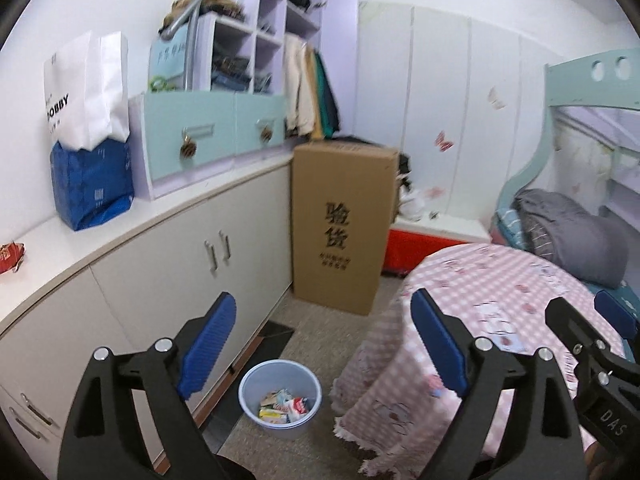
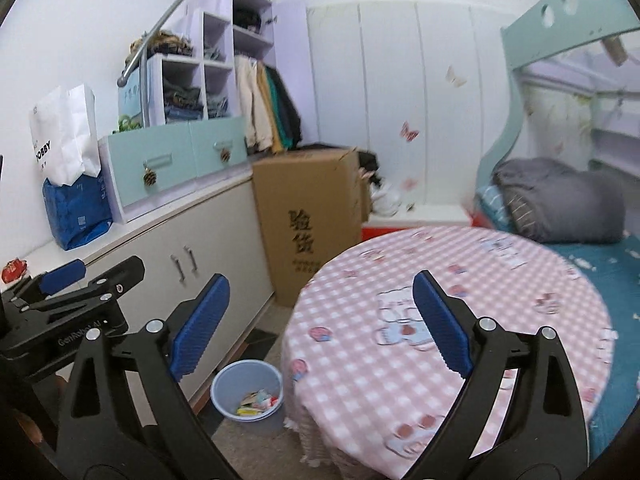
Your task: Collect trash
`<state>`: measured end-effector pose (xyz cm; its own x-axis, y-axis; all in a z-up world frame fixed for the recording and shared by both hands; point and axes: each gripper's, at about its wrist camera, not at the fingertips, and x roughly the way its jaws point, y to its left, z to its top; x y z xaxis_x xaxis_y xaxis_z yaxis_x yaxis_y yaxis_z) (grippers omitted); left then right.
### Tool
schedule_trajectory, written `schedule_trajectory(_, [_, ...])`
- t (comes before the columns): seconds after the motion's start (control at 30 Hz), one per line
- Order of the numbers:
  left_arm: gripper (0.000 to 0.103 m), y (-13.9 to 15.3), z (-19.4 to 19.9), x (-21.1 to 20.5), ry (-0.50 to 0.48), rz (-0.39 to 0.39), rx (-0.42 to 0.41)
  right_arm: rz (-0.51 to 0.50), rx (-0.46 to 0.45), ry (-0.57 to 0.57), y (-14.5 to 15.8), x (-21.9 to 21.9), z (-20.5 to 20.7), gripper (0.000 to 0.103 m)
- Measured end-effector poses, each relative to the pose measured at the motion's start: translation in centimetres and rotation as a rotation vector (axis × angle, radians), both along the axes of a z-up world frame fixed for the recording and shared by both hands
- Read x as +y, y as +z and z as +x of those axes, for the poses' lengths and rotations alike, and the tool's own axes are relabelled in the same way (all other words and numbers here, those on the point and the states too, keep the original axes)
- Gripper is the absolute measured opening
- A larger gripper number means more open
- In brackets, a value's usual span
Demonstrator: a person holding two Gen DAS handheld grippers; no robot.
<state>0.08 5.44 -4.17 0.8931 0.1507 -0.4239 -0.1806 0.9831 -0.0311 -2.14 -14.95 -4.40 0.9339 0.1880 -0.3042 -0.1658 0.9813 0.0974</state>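
Observation:
A light blue bin [image 1: 280, 402] stands on the floor beside the round table, and several crumpled wrappers [image 1: 285, 405] lie inside it. The bin [image 2: 247, 394] and its wrappers [image 2: 258, 402] also show in the right wrist view. My left gripper [image 1: 322, 344] hangs well above the bin, open, with nothing between its blue pads [image 1: 208, 344]. My right gripper [image 2: 320, 322] is open over the table's near edge and holds nothing. Each gripper shows at the edge of the other's view: the right gripper [image 1: 592, 320], the left gripper [image 2: 76, 274].
The round table [image 2: 480, 280] wears a pink checked cloth. A white cabinet [image 1: 160, 256] runs along the left wall, with a blue and white bag [image 1: 90, 132] on top. A tall cardboard box [image 1: 340, 224] stands on the floor behind the bin. A bunk bed [image 2: 560, 196] fills the right.

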Motion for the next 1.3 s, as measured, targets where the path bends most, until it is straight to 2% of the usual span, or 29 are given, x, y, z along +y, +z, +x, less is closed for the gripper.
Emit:
schedule_trajectory(0.23, [0.09, 0.9, -4.6, -2.7, -0.076, 0.024, -0.075, -0.006, -0.066, -0.058, 0.1, -1.9, -4.3, 0.092])
schedule_trajectory(0.43, [0.09, 1.4, -6.3, -4.0, -0.107, 0.035, -0.113, -0.006, -0.085, -0.083, 0.1, -2.7, -5.9, 0.093])
schedule_trajectory(1.3, [0.09, 1.3, -6.6, -4.6, -0.132, 0.039, -0.115, 0.006, -0.077, -0.088, -0.1, -3.0, -6.3, 0.093])
